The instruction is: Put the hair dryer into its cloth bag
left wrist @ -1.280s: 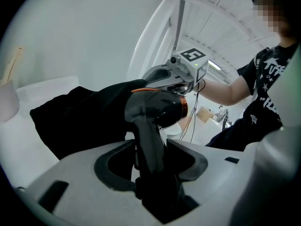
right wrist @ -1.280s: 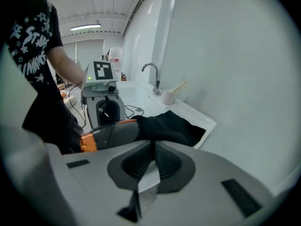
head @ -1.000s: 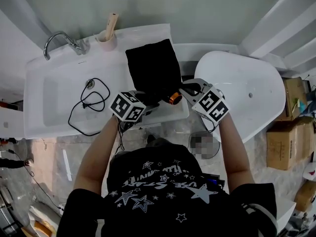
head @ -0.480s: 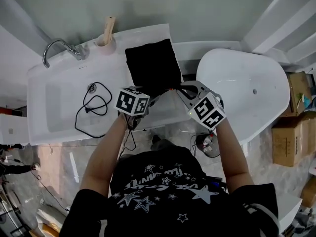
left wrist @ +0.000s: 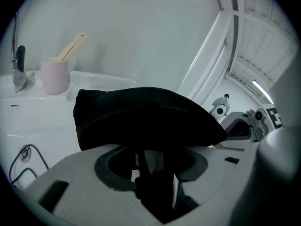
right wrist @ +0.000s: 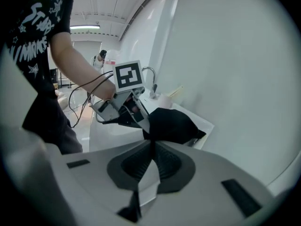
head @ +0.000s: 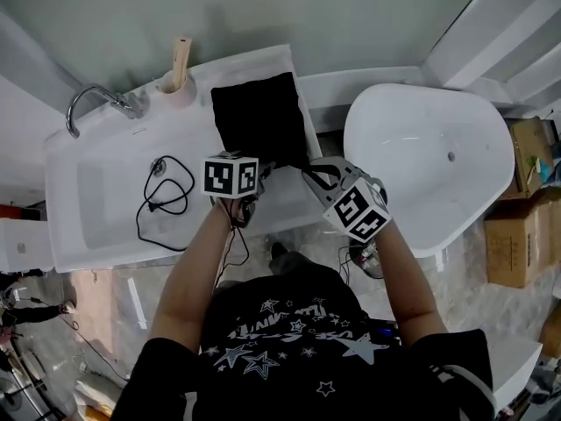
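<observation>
**Head view:** I have the left gripper (head: pixel 263 172) and right gripper (head: pixel 311 172) at the near mouth of the black bag (head: pixel 259 117), which lies on the sink (head: pixel 96 191) counter. A cord (head: pixel 162 202) trails in the basin; it could snag and drag the load back out.

**Left gripper view:** Jaws grasp a dark handle, likely the hair dryer (left wrist: pixel 153 187), otherwise hidden in the bag. A cup (left wrist: pixel 55 76) stands beyond.

**Right gripper view:** Jaws are clenched on the bag's edge; a slip would collapse the mouth.

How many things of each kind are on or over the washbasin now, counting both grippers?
Black cloth bag: 1
Hair dryer, only its dark end showing: 1
Black power cord: 1
Faucet: 1
Pink cup: 1
Pale stick in the cup: 1
Grippers, left gripper and right gripper: 2
Total: 8
</observation>
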